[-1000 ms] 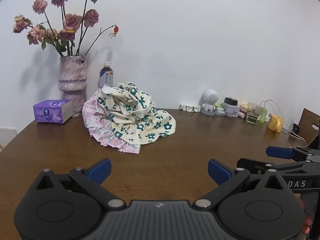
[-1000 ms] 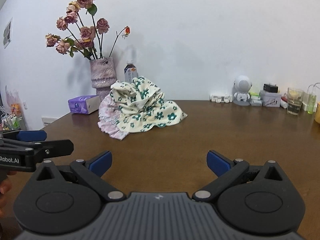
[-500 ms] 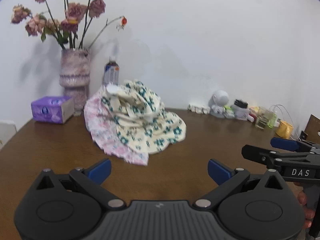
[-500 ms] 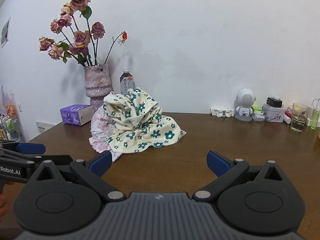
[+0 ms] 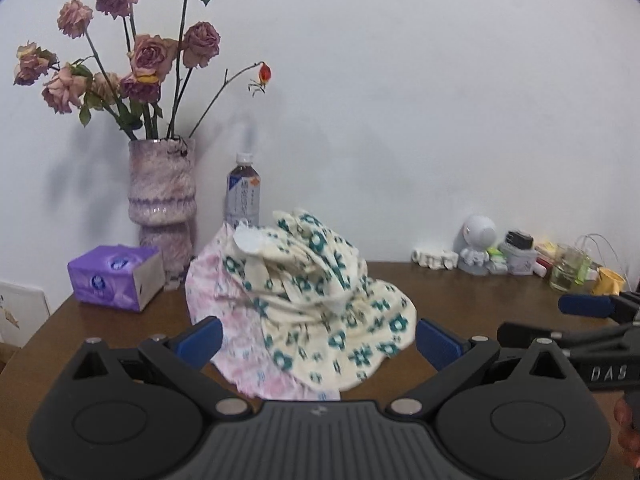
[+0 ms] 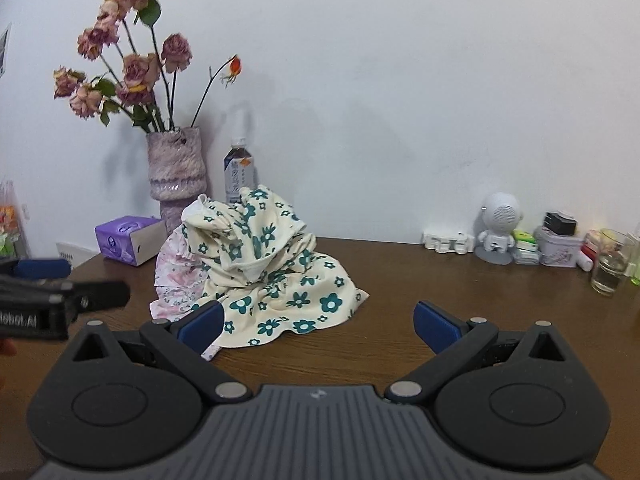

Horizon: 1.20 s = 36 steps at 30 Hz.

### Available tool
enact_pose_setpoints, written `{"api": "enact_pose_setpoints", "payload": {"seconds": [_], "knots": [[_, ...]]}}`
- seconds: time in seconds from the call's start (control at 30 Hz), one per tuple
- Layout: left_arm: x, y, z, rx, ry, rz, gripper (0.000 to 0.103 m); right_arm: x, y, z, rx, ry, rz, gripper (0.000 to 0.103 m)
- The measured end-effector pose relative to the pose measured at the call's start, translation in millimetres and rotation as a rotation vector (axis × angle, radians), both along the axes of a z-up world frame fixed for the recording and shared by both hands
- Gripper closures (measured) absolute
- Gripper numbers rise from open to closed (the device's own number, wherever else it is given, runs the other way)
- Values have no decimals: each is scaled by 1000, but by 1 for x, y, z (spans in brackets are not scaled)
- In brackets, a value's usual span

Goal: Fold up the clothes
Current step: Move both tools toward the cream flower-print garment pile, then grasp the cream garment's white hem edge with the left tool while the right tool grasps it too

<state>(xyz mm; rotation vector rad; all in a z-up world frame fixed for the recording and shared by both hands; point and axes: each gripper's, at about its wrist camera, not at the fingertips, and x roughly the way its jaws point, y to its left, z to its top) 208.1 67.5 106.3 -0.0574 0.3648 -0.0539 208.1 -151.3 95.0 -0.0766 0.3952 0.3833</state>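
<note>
- The left hand-held gripper had a black body, ribbed grey centre, blue finger pads and silver screws.
- The right hand-held gripper looked the same; its side read "DAS".

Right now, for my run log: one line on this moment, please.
phase: approach | left gripper: open, empty | right gripper: open, empty | clothes pile: crumpled, unfolded on table

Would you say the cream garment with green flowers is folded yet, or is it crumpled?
Crumpled, not folded: the cream flowered garment sits in a bunched heap on the pink cloth, with irregular creases and no neat edges.
</note>
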Motion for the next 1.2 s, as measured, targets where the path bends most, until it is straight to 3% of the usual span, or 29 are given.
{"api": "enact_pose_setpoints", "payload": {"seconds": [0.47,0.57,0.7,0.93,0.97,1.0,1.03,1.07,1.1,1.13,1.2], "knots": [[97,36,-27,74,32,77,2,83,32,-23,-10,55,17,2],[122,37,-31,131,19,73,6,107,52,-29,-35,46,24,12],[155,40,-35,214,7,65,8,146,75,-33,10,92,37,26],[198,44,-43,344,-5,-61,10,191,93,-40,117,209,9,32],[201,42,-43,368,-3,-84,17,196,94,-42,135,226,6,40],[205,38,-44,396,5,-107,24,200,95,-43,154,244,4,56],[208,35,-44,423,13,-131,46,204,95,-45,173,261,1,64],[212,32,-44,442,28,-151,71,208,96,-46,191,278,-1,79],[214,31,-42,430,41,-161,82,213,97,-48,210,295,-4,91],[215,31,-38,399,47,-165,92,217,97,-49,228,312,-6,96],[214,34,-27,320,30,-170,95,222,98,-50,262,335,-5,98]]}}
